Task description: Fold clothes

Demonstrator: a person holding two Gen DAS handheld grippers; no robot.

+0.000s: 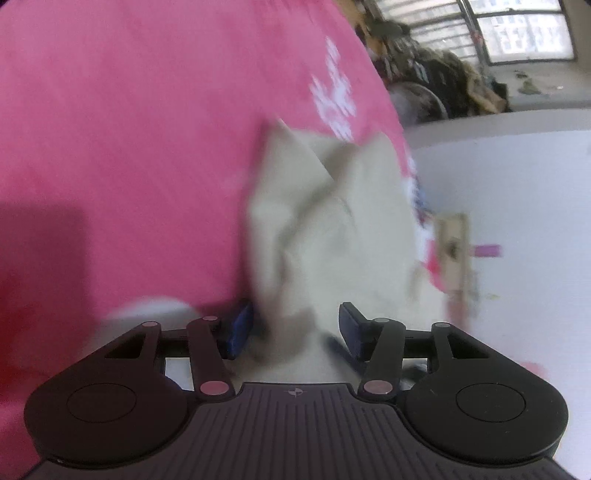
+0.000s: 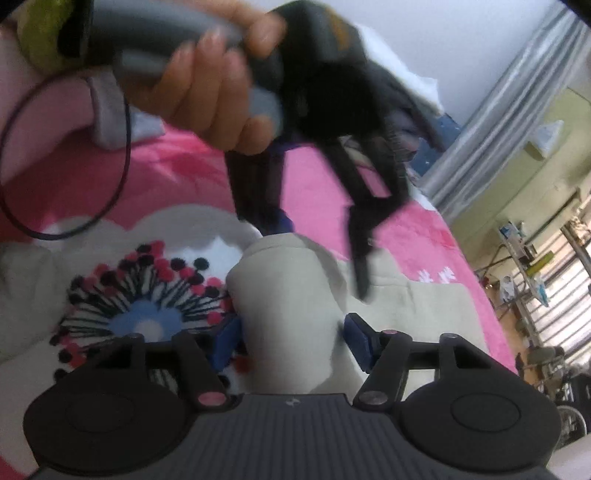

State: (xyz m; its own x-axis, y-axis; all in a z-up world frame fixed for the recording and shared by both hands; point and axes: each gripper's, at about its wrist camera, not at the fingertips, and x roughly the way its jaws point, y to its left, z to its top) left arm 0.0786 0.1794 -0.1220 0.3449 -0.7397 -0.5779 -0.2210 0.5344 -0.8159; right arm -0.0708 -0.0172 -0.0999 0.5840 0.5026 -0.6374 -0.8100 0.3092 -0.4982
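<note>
A cream garment [image 1: 332, 221] lies bunched on a pink bedspread [image 1: 129, 147]. In the left wrist view my left gripper [image 1: 295, 321] stands open, with a rumpled part of the cloth between its blue pads [image 1: 240, 328] but not pinched. In the right wrist view a raised fold of the cream garment [image 2: 288, 288] sits between the spread fingers of my open right gripper [image 2: 291, 332]. Just beyond it a hand [image 2: 210, 85] holds the left gripper [image 2: 314, 254], whose fingers point down at the same fold. Both views are blurred.
The pink bedspread [image 2: 321, 192] has a white patch with a flower print [image 2: 147, 295] left of the garment. A black cable loop [image 2: 122, 147] hangs by the hand. Shelves [image 2: 535, 258] and a curtain [image 2: 498, 129] stand to the right. Dark clothes [image 1: 443, 81] are piled below a window [image 1: 517, 29].
</note>
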